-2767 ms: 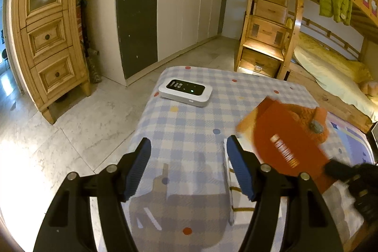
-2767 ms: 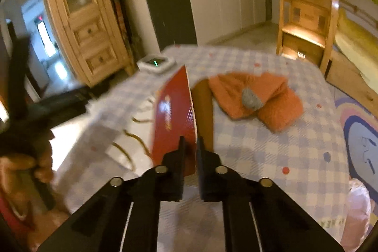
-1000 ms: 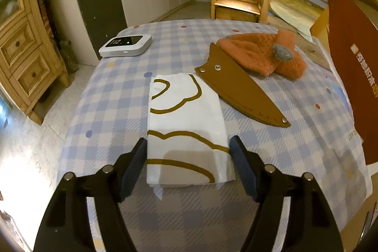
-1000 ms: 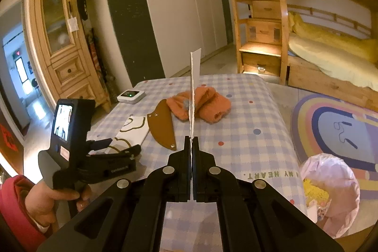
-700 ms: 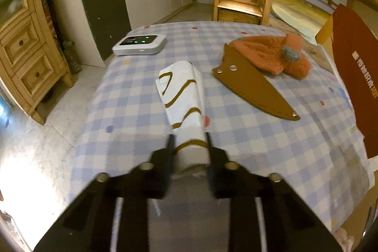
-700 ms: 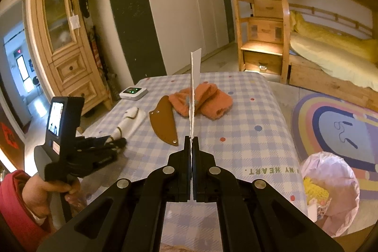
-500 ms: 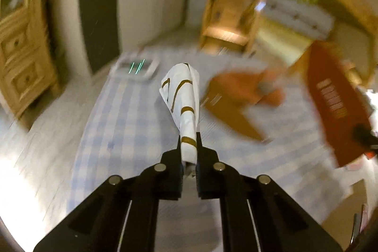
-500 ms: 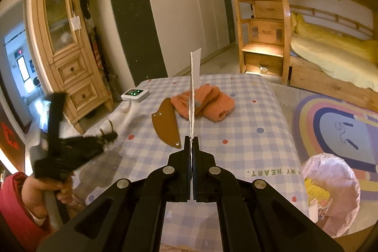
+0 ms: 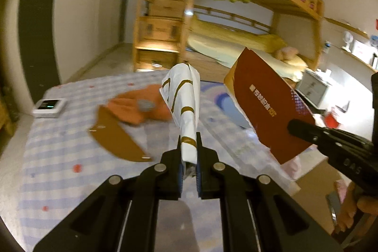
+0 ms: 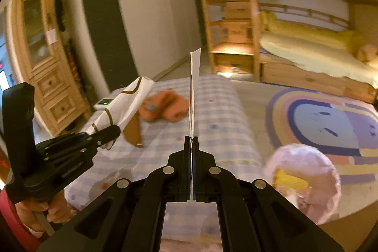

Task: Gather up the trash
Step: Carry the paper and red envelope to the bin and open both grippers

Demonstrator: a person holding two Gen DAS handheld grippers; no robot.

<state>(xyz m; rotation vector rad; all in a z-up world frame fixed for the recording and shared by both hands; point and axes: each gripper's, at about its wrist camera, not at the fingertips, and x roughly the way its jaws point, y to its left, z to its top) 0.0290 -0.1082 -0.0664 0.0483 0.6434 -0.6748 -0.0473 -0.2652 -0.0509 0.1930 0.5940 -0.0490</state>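
Note:
My left gripper is shut on a folded white paper bag with brown lines, which it holds up above the checked table. The right wrist view shows the same bag sticking out of the left gripper at the left. My right gripper is shut on a flat red card sleeve, edge-on here. In the left wrist view its red face is at the right, above the table's edge. A pink trash bag stands open on the floor, lower right.
An orange knit hat, a brown leather sheath and a small white device lie on the table. A round rug covers the floor beside it. A wooden bunk bed stands behind.
The left gripper shut on the white bag, lifted it off the table and swung to the right. The right gripper carried the red card rightward, closer to the pink bag.

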